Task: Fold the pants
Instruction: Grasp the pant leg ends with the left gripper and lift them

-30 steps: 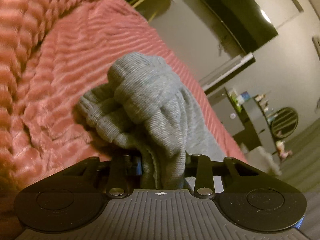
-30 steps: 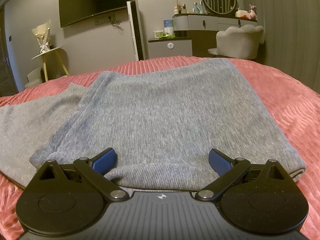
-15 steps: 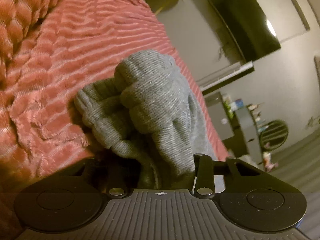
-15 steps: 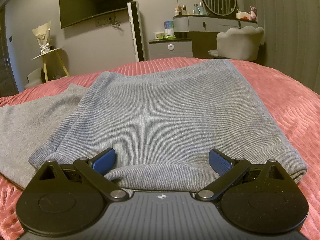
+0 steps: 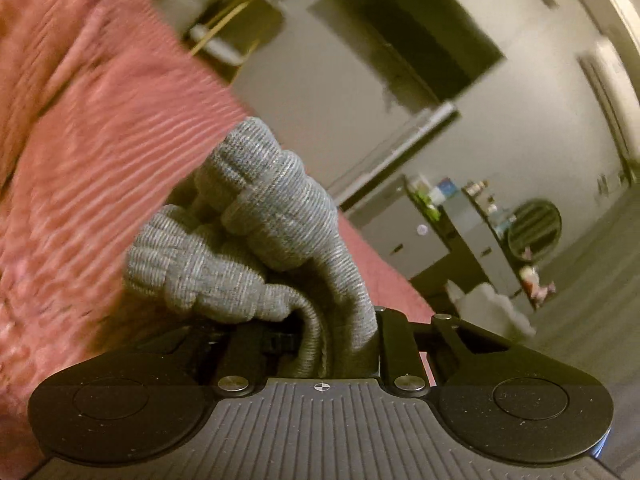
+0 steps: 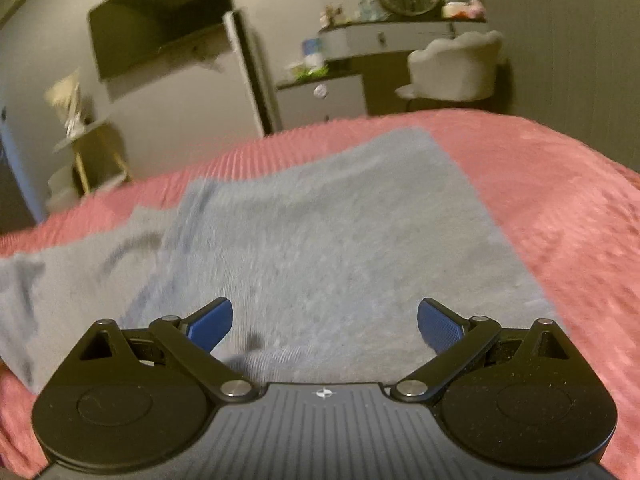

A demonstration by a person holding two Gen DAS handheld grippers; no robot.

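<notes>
Bare bedspread point(image 6: 560, 208) right — pants point(image 6: 320, 240) centre

Grey ribbed-knit pants point(image 6: 320, 240) lie on a pink ridged bedspread point(image 6: 560, 200); the black right gripper point(image 6: 324, 318) has blue pads point(image 6: 210, 322).

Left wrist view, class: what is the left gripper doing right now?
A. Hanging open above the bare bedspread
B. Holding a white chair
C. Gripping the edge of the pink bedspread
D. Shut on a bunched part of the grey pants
D: the left gripper has its jaws closed on a bunched fold of the grey pants, which rises in front of the pink bedspread.
</notes>
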